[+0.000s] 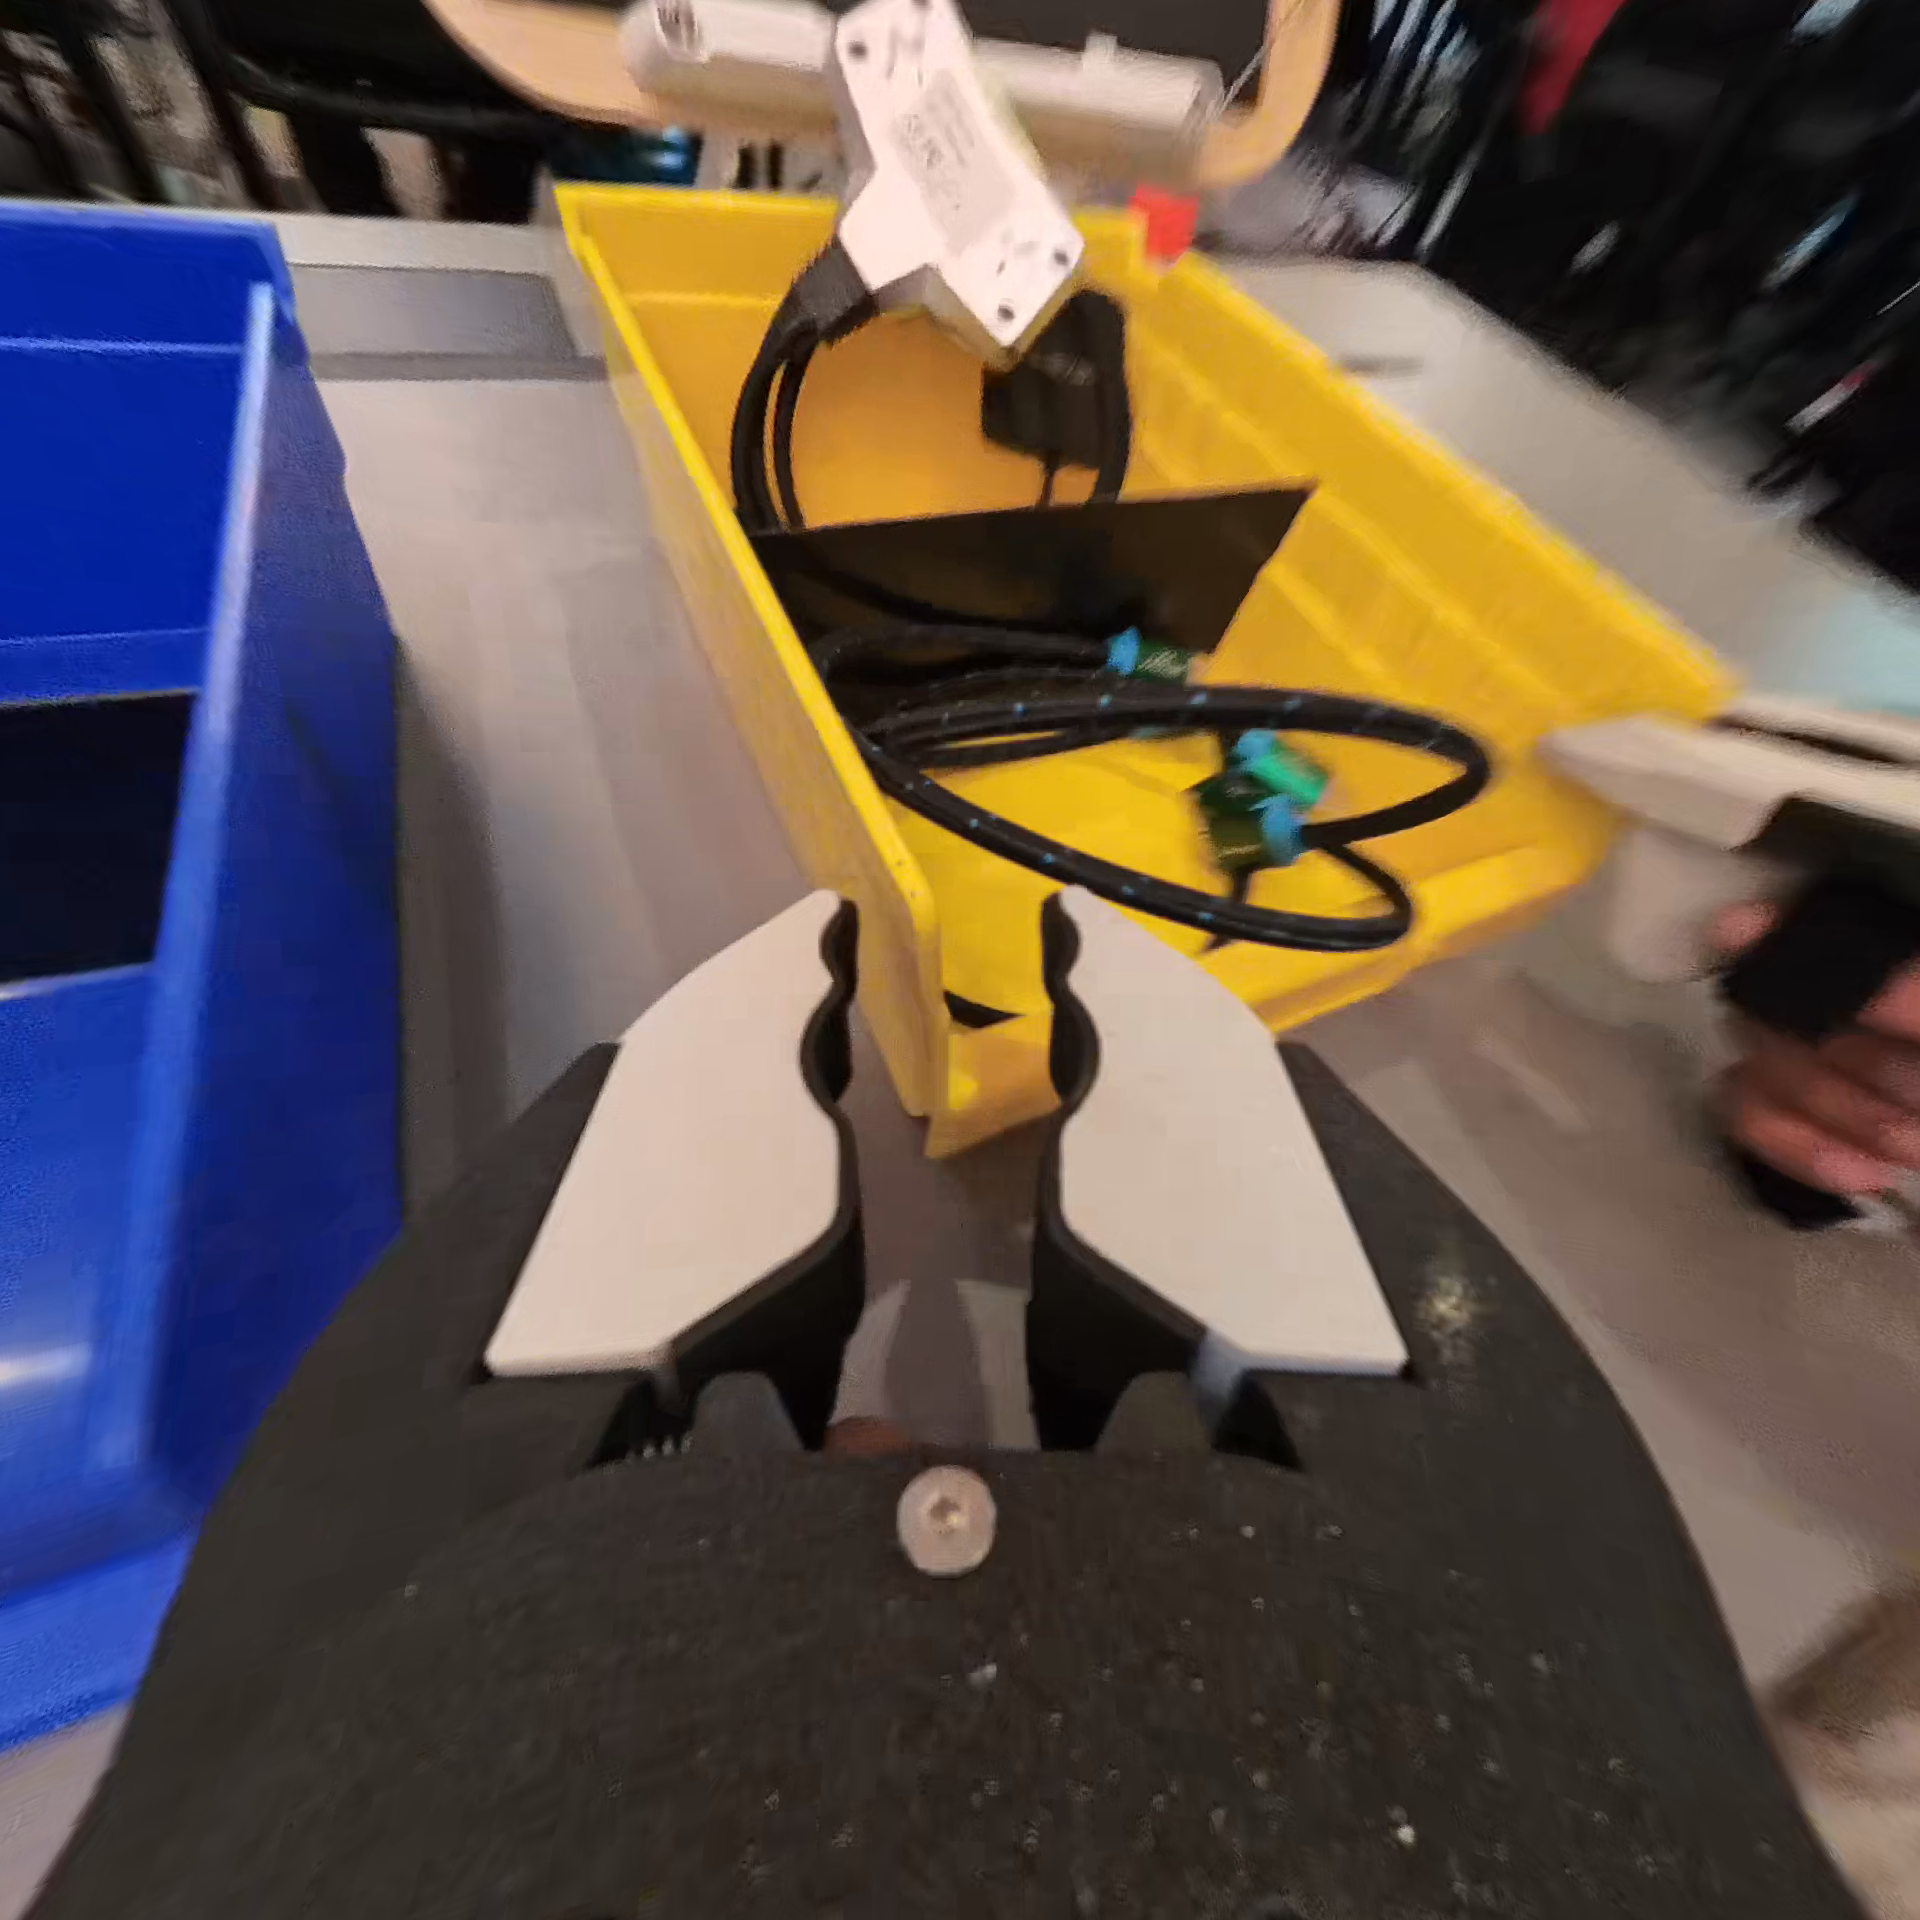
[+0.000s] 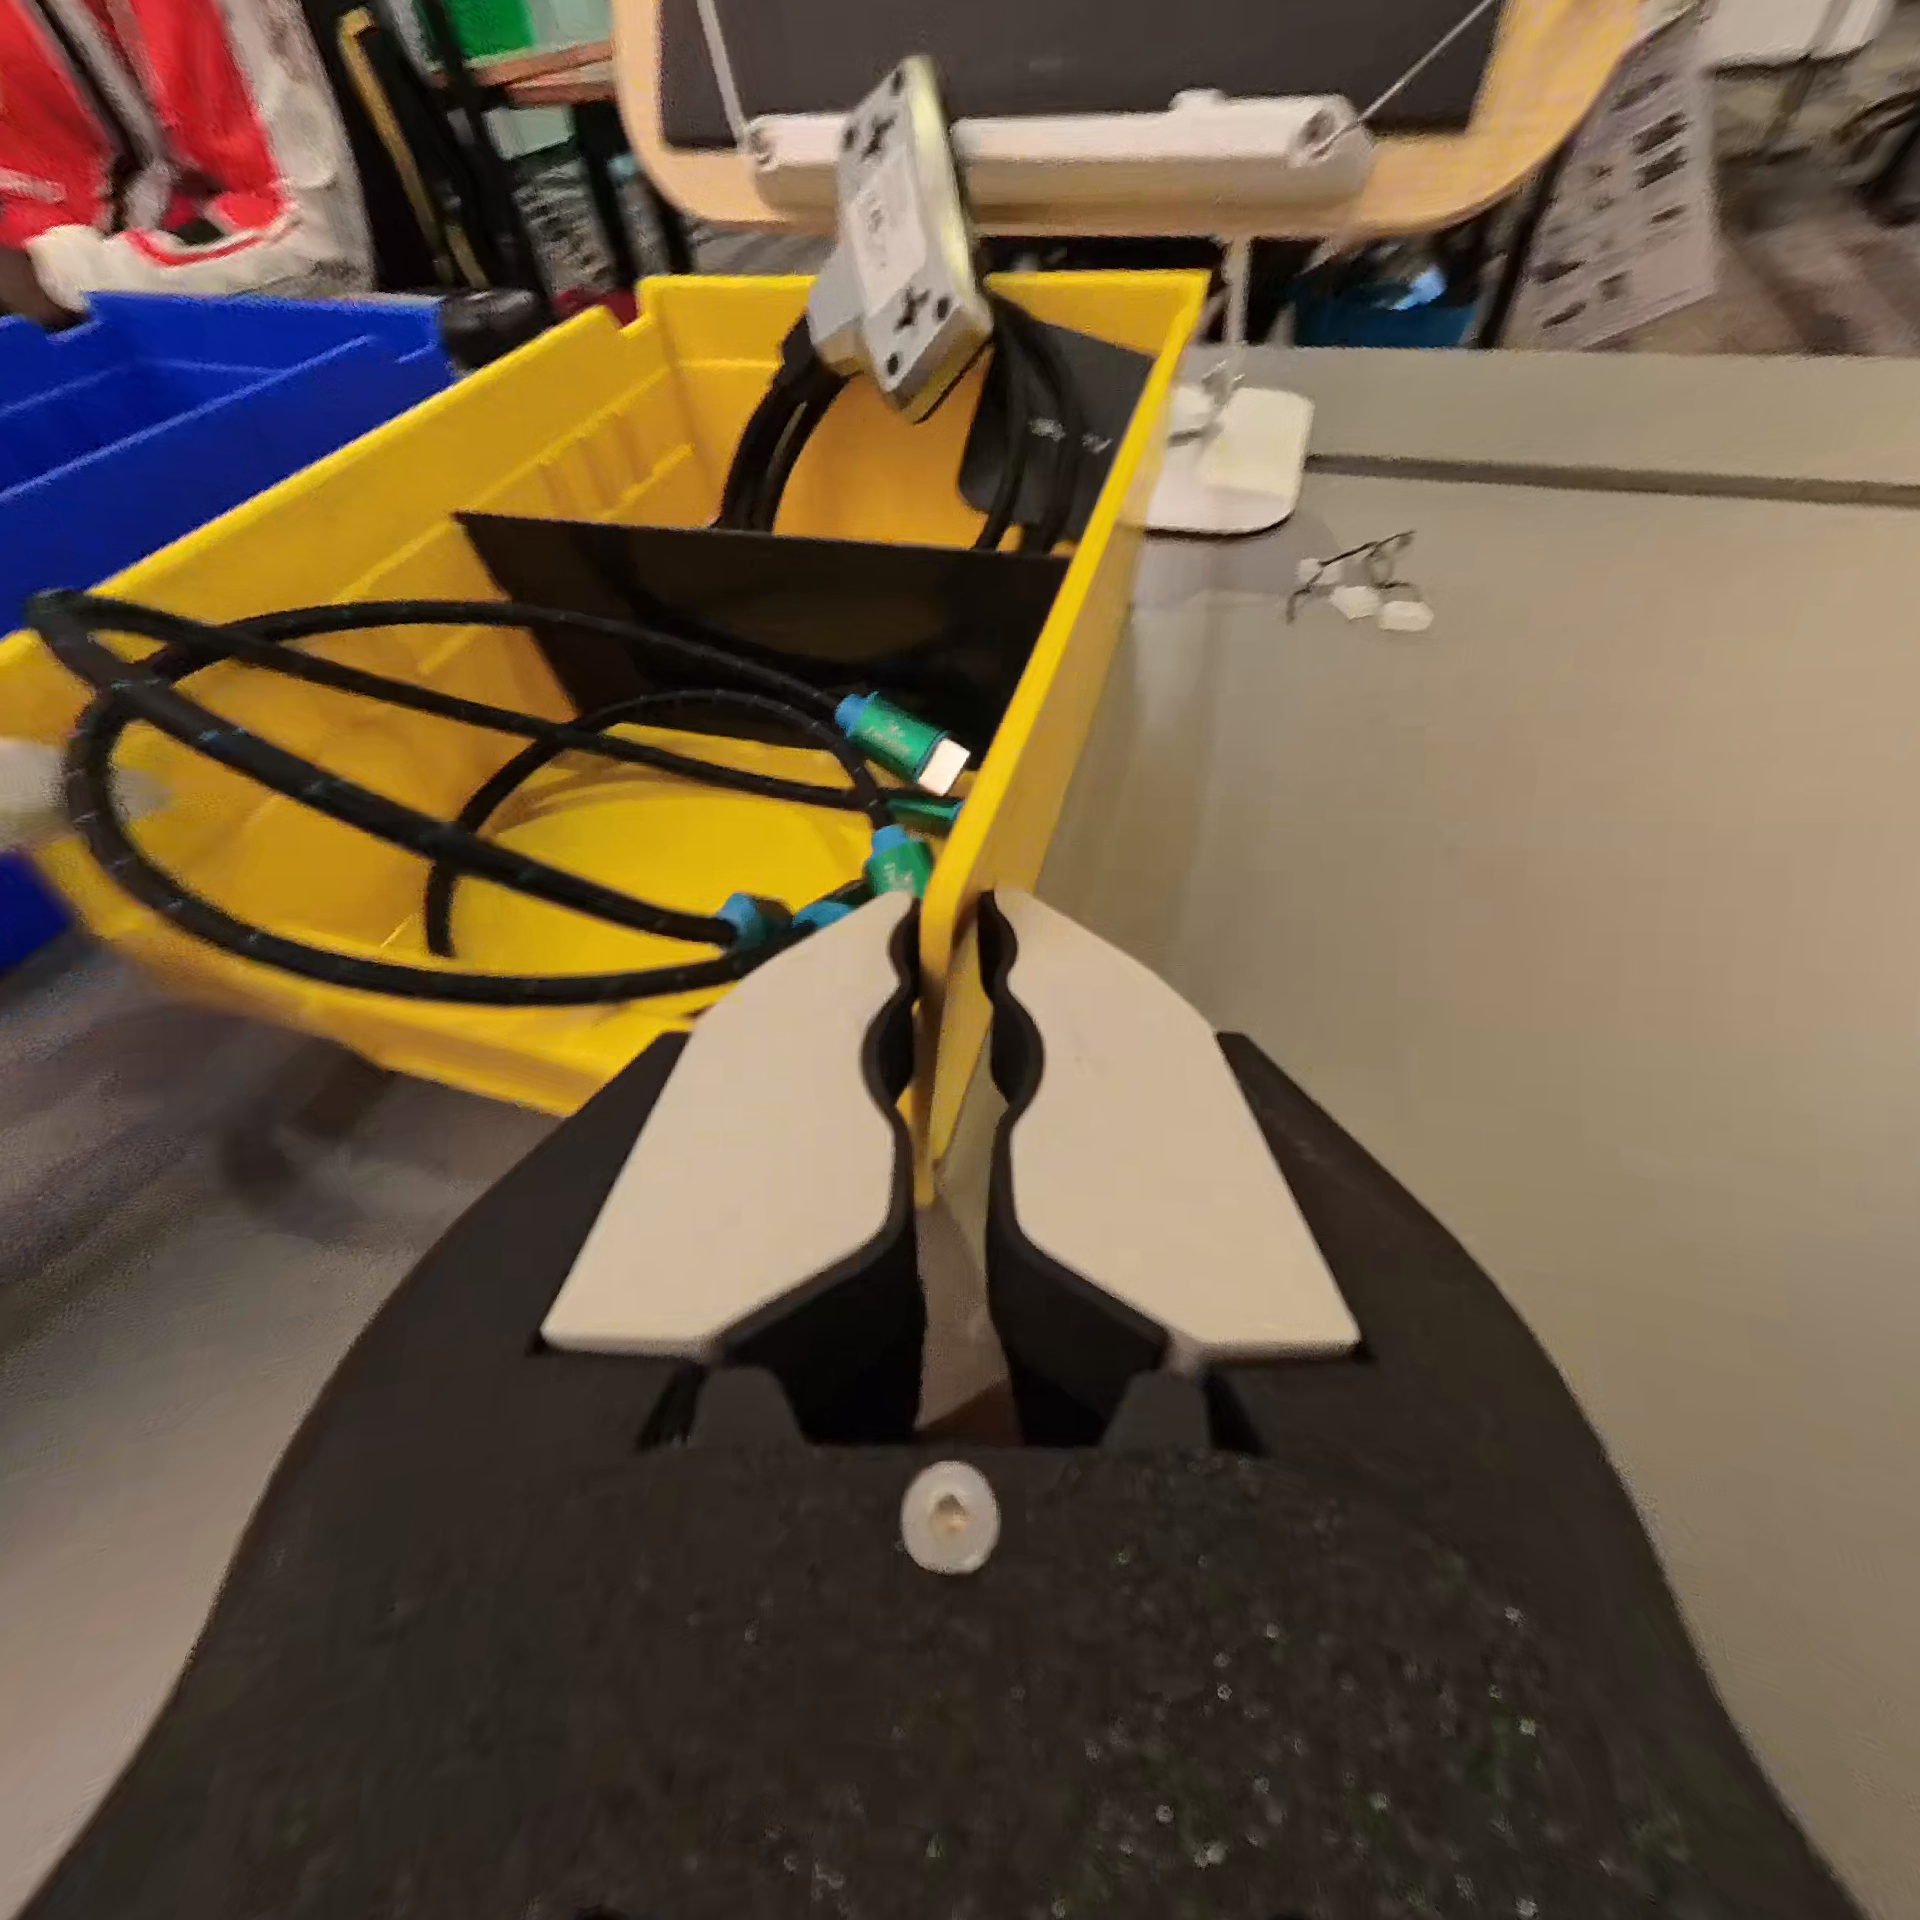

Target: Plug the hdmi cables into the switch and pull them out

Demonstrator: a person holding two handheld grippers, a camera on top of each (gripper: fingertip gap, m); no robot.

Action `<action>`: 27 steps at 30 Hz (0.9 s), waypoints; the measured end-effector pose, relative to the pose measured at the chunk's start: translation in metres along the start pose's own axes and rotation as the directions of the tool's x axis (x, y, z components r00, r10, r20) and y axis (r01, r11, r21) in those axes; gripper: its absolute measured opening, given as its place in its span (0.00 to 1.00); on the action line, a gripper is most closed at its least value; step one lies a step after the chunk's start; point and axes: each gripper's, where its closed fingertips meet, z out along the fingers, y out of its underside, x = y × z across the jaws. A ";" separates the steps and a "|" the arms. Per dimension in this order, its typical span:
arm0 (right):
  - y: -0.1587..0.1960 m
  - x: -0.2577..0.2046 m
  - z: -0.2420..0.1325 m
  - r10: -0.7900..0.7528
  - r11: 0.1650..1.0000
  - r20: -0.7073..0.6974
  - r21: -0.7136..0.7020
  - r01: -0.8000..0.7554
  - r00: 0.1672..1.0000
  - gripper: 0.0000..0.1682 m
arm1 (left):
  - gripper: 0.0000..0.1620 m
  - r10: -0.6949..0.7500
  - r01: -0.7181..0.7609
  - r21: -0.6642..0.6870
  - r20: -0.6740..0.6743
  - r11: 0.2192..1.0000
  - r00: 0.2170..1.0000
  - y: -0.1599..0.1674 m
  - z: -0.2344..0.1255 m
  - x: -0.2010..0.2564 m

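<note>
i see a grey table [image 2: 1507, 831] with a yellow bin [image 1: 1403, 540] on it, a blue bin [image 1: 156, 727] to its left and cluttered racks behind. my left claw [image 1: 948, 920] is spread around the yellow bin's near left wall. my right claw [image 2: 951, 909] is pinching the near right wall. black cables [image 2: 312, 810] with green plugs lie in the front section; the grey switch [image 2: 899, 234] leans on the far end, seemingly with cables attached.

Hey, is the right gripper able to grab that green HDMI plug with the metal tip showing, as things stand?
Probably not yet: the right gripper is shut on the yellow bin wall. The green HDMI plug lies uncovered just inside, so once it lets go the way looks free.
</note>
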 end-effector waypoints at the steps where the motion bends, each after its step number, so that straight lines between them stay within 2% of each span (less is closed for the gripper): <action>1: 0.000 -0.002 -0.008 0.013 1.000 0.040 -0.023 -0.012 0.999 0.05 | 0.24 -0.042 0.045 0.040 -0.055 0.998 0.998 -0.008 -0.016 0.003; 3: -0.009 -0.004 -0.029 0.022 1.000 0.100 -0.006 -0.022 0.995 0.07 | 0.23 -0.078 0.102 0.153 -0.155 0.983 0.985 -0.032 -0.060 0.003; 4: -0.013 -0.006 -0.040 -0.008 1.000 0.126 0.021 0.005 0.992 0.09 | 0.19 -0.104 0.157 0.260 -0.205 0.953 0.973 -0.052 -0.091 -0.002; 5: -0.014 -0.008 -0.049 -0.066 0.997 0.137 0.040 0.061 0.988 0.09 | 0.15 -0.108 0.199 0.363 -0.258 0.910 0.960 -0.072 -0.125 -0.011; 6: -0.012 -0.012 -0.056 -0.137 0.990 0.142 0.049 0.132 0.980 0.08 | 0.12 -0.138 0.229 0.411 -0.239 0.883 0.961 -0.084 -0.150 -0.034; 8: -0.004 -0.027 -0.066 -0.251 0.968 0.183 0.043 0.248 0.950 0.08 | 0.20 -0.203 0.219 0.311 -0.081 0.925 0.976 -0.074 -0.172 -0.096; 9: -0.001 -0.037 -0.069 -0.278 0.961 0.213 0.047 0.274 0.937 0.08 | 0.27 -0.173 0.165 0.235 0.014 0.958 0.985 -0.060 -0.178 -0.128; 11: -0.001 -0.070 -0.072 -0.294 0.956 0.315 0.101 0.276 0.903 0.08 | 0.30 -0.087 0.069 0.090 0.220 0.994 0.972 -0.030 -0.186 -0.193; 12: -0.002 -0.088 -0.073 -0.309 0.951 0.360 0.138 0.277 0.880 0.07 | 0.30 -0.044 0.031 0.052 0.273 0.998 0.961 -0.022 -0.186 -0.217; 14: 0.003 -0.126 -0.071 -0.341 0.940 0.455 0.165 0.298 0.823 0.07 | 0.31 -0.025 0.041 -0.042 0.321 0.998 0.947 -0.004 -0.172 -0.255; 15: 0.007 -0.146 -0.070 -0.346 0.937 0.510 0.158 0.310 0.787 0.09 | 0.31 -0.025 0.046 -0.064 0.300 0.997 0.954 0.001 -0.160 -0.264; 17: 0.012 -0.178 -0.065 -0.349 0.935 0.567 0.165 0.312 0.746 0.10 | 0.20 -0.006 0.038 -0.096 0.318 0.995 0.948 0.009 -0.138 -0.284; 19: 0.017 -0.206 -0.057 -0.335 0.940 0.608 0.157 0.304 0.720 0.09 | 0.02 -0.059 0.092 -0.107 0.274 0.990 0.960 0.017 -0.122 -0.284; 21: 0.022 -0.229 -0.041 -0.287 0.953 0.620 0.110 0.281 0.730 0.11 | 0.02 -0.102 0.135 -0.085 0.311 0.987 0.945 0.020 -0.125 -0.277; 22: 0.021 -0.237 -0.030 -0.240 0.966 0.598 0.071 0.248 0.765 0.16 | 0.02 -0.087 0.122 -0.087 0.323 0.989 0.942 0.024 -0.129 -0.267; 23: 0.018 -0.241 -0.017 -0.187 0.979 0.547 0.030 0.204 0.816 0.22 | 0.02 -0.083 0.118 -0.085 0.338 0.989 0.937 0.028 -0.134 -0.256; 24: 0.015 -0.244 -0.006 -0.150 0.986 0.489 0.006 0.169 0.859 0.24 | 0.03 -0.083 0.120 -0.084 0.352 0.989 0.932 0.034 -0.140 -0.243; 27: 0.012 -0.260 0.021 -0.140 0.987 0.379 -0.020 0.160 0.915 0.30 | 0.03 -0.088 0.127 -0.066 0.421 0.990 0.903 0.049 -0.163 -0.210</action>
